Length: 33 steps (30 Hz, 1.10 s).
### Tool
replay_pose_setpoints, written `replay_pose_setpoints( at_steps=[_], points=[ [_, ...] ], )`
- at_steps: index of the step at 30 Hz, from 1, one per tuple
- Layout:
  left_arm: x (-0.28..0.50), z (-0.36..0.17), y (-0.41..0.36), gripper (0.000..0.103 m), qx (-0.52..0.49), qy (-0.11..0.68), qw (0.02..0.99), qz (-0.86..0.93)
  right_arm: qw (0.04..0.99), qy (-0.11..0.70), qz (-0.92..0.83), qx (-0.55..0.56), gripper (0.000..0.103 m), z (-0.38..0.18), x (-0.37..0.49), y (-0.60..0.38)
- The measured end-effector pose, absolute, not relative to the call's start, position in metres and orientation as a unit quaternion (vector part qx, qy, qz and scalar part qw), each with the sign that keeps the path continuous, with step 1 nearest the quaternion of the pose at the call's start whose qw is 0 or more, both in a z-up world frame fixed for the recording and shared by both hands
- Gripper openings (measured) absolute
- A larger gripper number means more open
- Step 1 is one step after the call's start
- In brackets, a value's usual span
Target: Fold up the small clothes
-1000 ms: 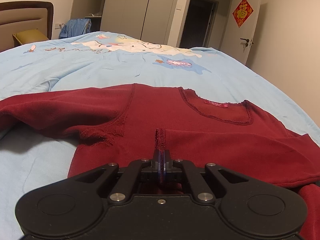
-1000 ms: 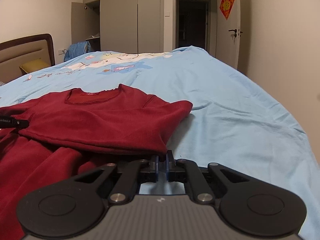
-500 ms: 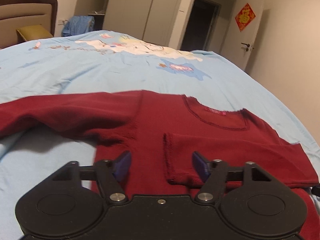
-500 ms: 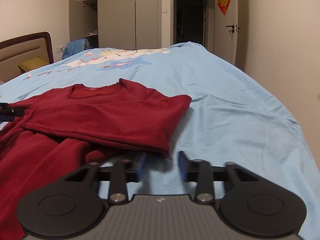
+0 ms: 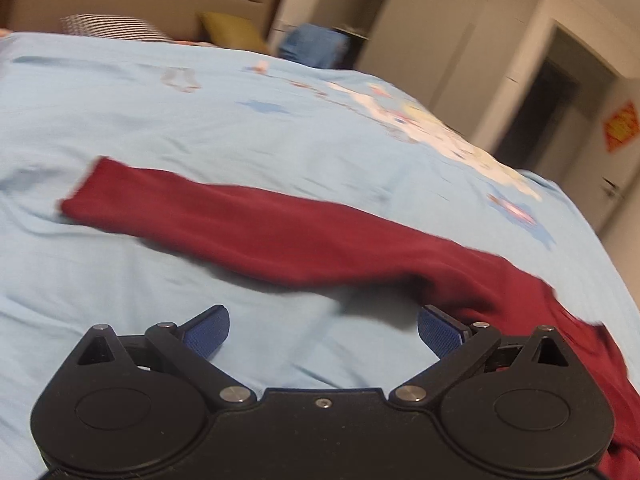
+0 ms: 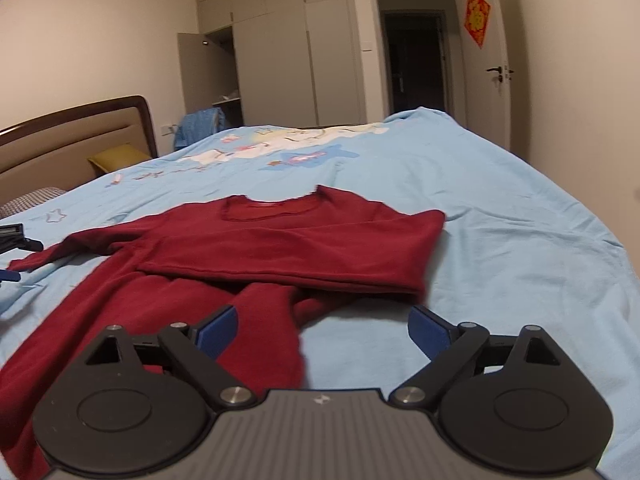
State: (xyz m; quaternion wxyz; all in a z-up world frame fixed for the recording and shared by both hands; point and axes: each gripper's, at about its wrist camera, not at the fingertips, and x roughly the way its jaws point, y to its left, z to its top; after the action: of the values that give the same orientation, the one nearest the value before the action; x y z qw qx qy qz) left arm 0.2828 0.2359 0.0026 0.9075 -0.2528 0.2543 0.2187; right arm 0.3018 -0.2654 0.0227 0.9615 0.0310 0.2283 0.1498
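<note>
red diamond door sign (image 6: pixel 477 16) with gold character, too blurred to read, no other legible text

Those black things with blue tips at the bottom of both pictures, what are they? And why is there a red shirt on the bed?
They are two grabbing tools, one in each of a person's hands. Each carries a small camera looking forward along its two fingers, so you get one picture per tool. The left gripper is open and empty. In front of it one long sleeve of the red sweater lies stretched out on the light blue bed cover. The right gripper is open and empty too. Its picture shows the whole red sweater, with its other sleeve already folded across the front. The person is folding it, so the stretched-out sleeve probably comes next.
</note>
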Motion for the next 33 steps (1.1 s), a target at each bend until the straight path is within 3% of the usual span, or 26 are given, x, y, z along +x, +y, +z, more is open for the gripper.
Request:
replay_pose_setpoints(
  at_steps=[2, 8, 11, 14, 16, 18, 24, 33],
  points=[
    [0.275, 0.001, 0.26, 0.101, -0.266, 0.246, 0.898, 0.249, 0.961, 0.221, 0.165, 0.031, 0.103, 0.025, 0.295, -0.257],
    [0.263, -0.01, 0.312, 0.1, -0.345, 0.208, 0.867, 0.295, 0.957, 0.22, 0.19, 0.016, 0.103, 0.026, 0.281, -0.227],
    [0.262, -0.011, 0.323, 0.093, -0.369, 0.187, 0.855, 0.313, 0.954, 0.229, 0.195, 0.004, 0.103, 0.022, 0.276, -0.215],
    [0.268, -0.013, 0.332, 0.065, -0.373, 0.181, 0.839, 0.351, 0.95, 0.24, 0.198, -0.003, 0.103, 0.016, 0.271, -0.208],
    [0.267, -0.015, 0.34, 0.027, -0.379, 0.175, 0.829, 0.372, 0.948, 0.247, 0.199, -0.002, 0.103, 0.013, 0.269, -0.206],
    [0.261, -0.017, 0.349, 0.007, -0.397, 0.157, 0.818, 0.387, 0.947, 0.252, 0.2, 0.001, 0.103, 0.01, 0.267, -0.206],
    [0.264, 0.01, 0.351, 0.003, -0.366, 0.109, 0.85, 0.364, 0.947, 0.251, 0.2, 0.003, 0.103, 0.009, 0.264, -0.209],
    [0.331, 0.136, 0.258, 0.003, -0.149, 0.006, 0.971, 0.188, 0.95, 0.24, 0.196, 0.021, 0.103, 0.01, 0.264, -0.218]
  ],
)
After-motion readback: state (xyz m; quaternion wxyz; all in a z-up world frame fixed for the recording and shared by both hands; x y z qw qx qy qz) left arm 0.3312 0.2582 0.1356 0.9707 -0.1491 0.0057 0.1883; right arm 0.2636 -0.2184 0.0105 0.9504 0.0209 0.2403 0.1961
